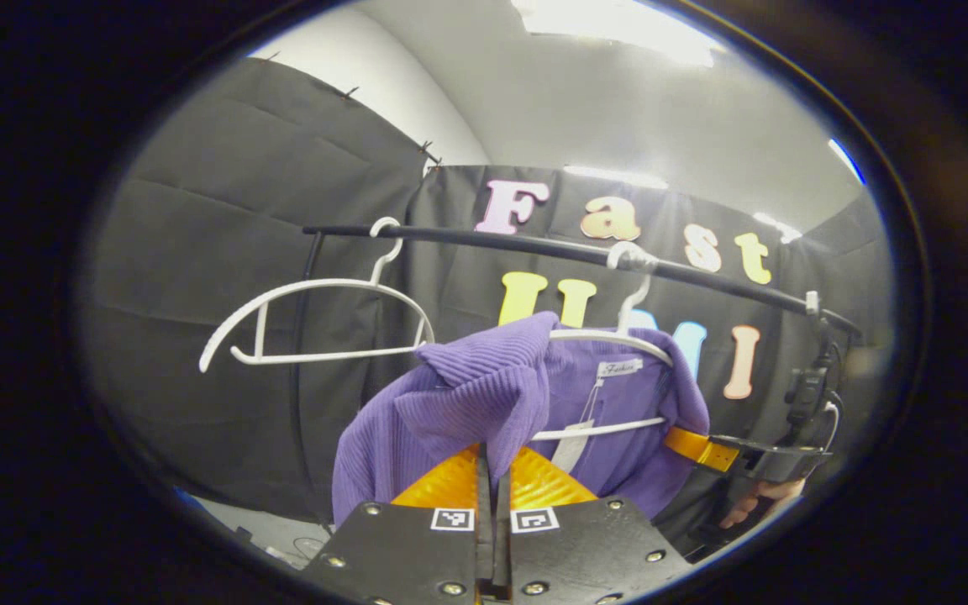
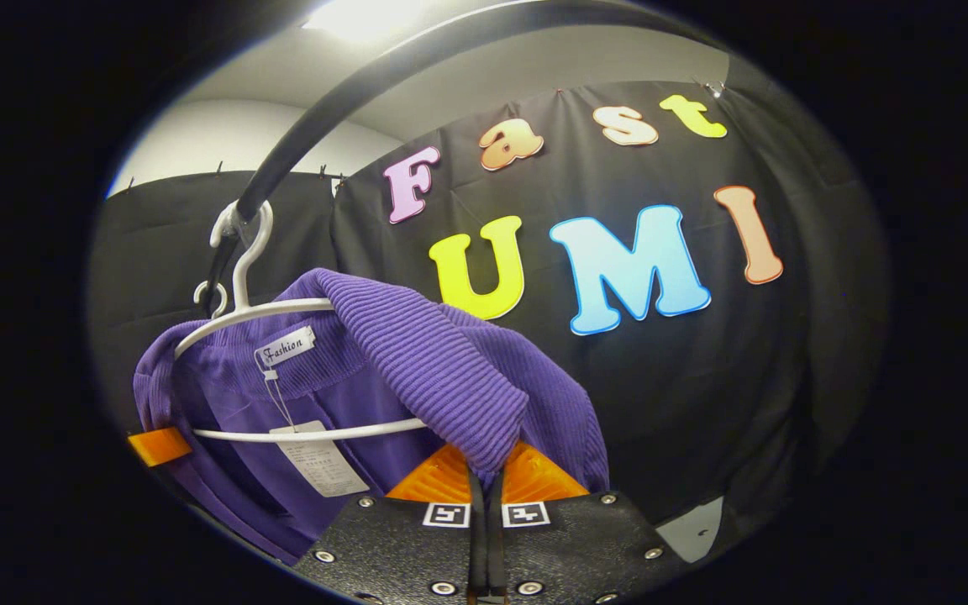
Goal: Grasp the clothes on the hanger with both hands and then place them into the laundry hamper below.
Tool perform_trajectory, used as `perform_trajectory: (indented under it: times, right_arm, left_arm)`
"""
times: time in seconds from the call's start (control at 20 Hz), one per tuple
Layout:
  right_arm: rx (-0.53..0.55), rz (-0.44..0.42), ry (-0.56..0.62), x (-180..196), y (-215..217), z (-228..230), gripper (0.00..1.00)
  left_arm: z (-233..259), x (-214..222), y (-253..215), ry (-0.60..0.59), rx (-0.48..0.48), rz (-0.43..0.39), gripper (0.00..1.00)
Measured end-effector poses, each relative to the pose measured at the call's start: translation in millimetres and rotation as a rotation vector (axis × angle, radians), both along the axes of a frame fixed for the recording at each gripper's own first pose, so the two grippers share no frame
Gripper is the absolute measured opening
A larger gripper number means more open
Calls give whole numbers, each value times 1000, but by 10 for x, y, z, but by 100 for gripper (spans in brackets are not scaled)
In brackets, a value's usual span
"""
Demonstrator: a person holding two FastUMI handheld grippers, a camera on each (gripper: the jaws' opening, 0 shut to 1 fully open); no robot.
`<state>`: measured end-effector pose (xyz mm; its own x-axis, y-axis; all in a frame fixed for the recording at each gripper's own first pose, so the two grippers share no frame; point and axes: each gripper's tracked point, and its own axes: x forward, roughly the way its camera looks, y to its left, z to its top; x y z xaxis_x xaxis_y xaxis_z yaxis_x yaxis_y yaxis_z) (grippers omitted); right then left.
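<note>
Nearest in the left gripper view, the left gripper (image 1: 492, 475) has its fingers pressed together on a fold of the purple sweater (image 1: 484, 395), lifting that shoulder off the white hanger (image 1: 618, 336). In the right gripper view, the right gripper (image 2: 484, 475) likewise pinches a raised ribbed fold of the sweater. The garment hangs from a black rail (image 1: 551, 248) before the black cloth wall. An empty white hanger (image 1: 316, 323) hangs farther left on the rail.
</note>
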<state>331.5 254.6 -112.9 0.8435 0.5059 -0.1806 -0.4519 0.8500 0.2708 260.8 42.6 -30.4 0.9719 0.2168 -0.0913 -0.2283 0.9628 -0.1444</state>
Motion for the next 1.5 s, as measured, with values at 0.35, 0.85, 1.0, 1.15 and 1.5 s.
perform_trajectory:
  times: [0.35,0.85,1.0,1.15,1.5]
  right_arm:
    - [-67,-135,-63,-30,-269,228,0]
    - [-94,-222,-138,-26,-418,464,0]
    - [-122,-224,-151,-191,-376,452,0]
    - [-120,-218,-149,-223,-348,427,0]
    - [-156,-210,-187,-96,-468,481,0]
  left_arm:
    - [613,-207,356,-121,36,-54,8]
    - [682,-95,626,-166,-104,-128,0]
    - [331,-134,552,-73,-156,-189,1]
    - [274,-114,466,-78,-91,-203,1]
    - [526,-124,783,-107,38,-124,1]
